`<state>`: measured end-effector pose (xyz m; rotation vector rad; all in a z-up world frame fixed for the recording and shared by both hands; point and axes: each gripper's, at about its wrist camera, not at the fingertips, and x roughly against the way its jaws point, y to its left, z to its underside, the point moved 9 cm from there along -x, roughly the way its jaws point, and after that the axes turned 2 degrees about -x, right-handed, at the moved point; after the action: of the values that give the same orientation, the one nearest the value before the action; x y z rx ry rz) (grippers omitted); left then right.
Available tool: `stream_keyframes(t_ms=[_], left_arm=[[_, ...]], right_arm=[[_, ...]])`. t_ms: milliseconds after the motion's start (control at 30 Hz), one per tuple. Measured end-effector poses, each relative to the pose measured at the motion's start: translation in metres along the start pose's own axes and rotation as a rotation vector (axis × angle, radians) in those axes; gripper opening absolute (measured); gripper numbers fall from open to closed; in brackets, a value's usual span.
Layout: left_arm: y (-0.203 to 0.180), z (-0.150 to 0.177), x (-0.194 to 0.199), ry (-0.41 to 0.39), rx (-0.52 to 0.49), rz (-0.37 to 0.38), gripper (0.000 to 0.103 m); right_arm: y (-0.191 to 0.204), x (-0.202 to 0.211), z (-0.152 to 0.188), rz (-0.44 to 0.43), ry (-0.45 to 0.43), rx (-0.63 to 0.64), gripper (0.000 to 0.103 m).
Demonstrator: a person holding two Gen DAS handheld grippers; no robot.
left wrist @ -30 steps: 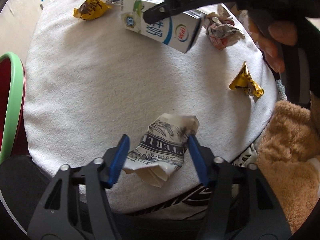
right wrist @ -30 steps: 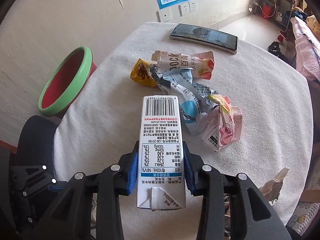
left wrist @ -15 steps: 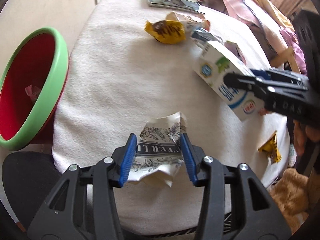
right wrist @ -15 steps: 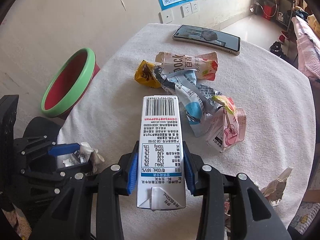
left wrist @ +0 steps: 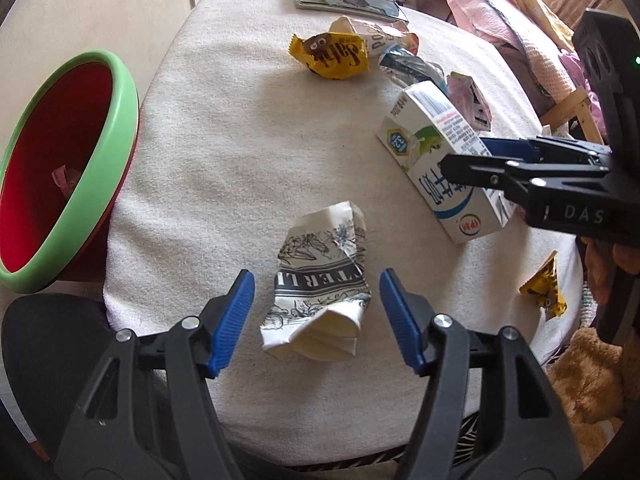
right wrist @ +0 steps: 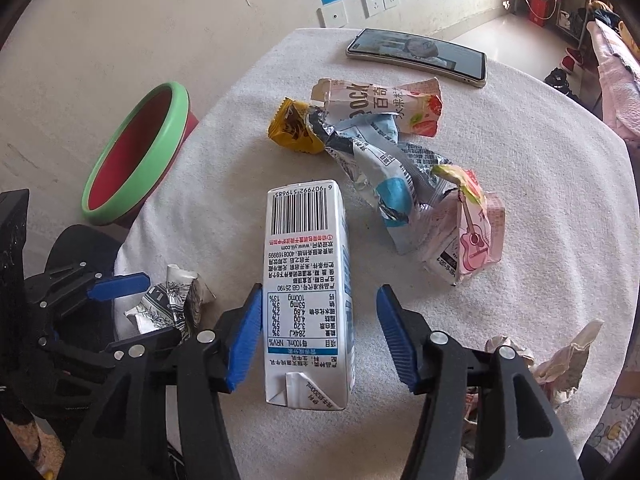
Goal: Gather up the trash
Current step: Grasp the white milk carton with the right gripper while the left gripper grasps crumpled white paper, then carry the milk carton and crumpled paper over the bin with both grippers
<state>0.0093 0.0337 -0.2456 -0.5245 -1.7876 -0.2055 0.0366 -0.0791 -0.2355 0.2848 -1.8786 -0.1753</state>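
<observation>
The milk carton (right wrist: 306, 292) is bracketed, ungripped, by the right gripper (right wrist: 318, 334), jaws spread. Left of the carton, crumpled paper (left wrist: 320, 280) is straddled by the left gripper (left wrist: 316, 320), likewise spread.

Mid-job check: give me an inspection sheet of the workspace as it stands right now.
Surface: round table under white cloth.
Job's things: milk carton lying flat; crumpled printed paper; red bin with green rim beside table.
Clutter: yellow snack wrapper, wrapper pile, smartphone at far edge.
Grippers: left gripper open around paper; right gripper open around carton, left pad at its side.
Cables: nothing seen.
Surroundings: wall sockets, poster, bedding.
</observation>
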Motion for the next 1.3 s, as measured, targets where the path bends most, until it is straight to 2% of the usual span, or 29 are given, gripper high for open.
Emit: stream_keyframes(t_ms=[200,367,500,833,1133,1300], left_arm=[[0.004,0.002,-0.007,0.021,0.026,-0.003,0.062],[0.004,0.003,-0.010,0.025,0.030,0.012,0.049],[0.001,0.002,-0.010,0.012,0.028,0.010,0.048],[0.012,-0.007,0.008,-0.074,0.092,0.009,0.047],[0.025,-0.023,0.023,-0.129,0.131,-0.012,0.048],[0.038,-0.028,0.033,-0.158,0.158,-0.031,0.048]], right_arm=[[0.003,0.003,0.003,0.008,0.004,0.022,0.056],[0.003,-0.001,0.005,0.014,0.012,0.028,0.053],[0.006,-0.002,0.005,0.021,0.013,0.041,0.039],[0.016,0.016,-0.009,0.006,-0.083,0.055,0.039],[0.027,0.023,-0.015,-0.017,-0.119,0.057,0.039],[0.033,0.019,-0.013,-0.028,-0.108,0.066,0.039]])
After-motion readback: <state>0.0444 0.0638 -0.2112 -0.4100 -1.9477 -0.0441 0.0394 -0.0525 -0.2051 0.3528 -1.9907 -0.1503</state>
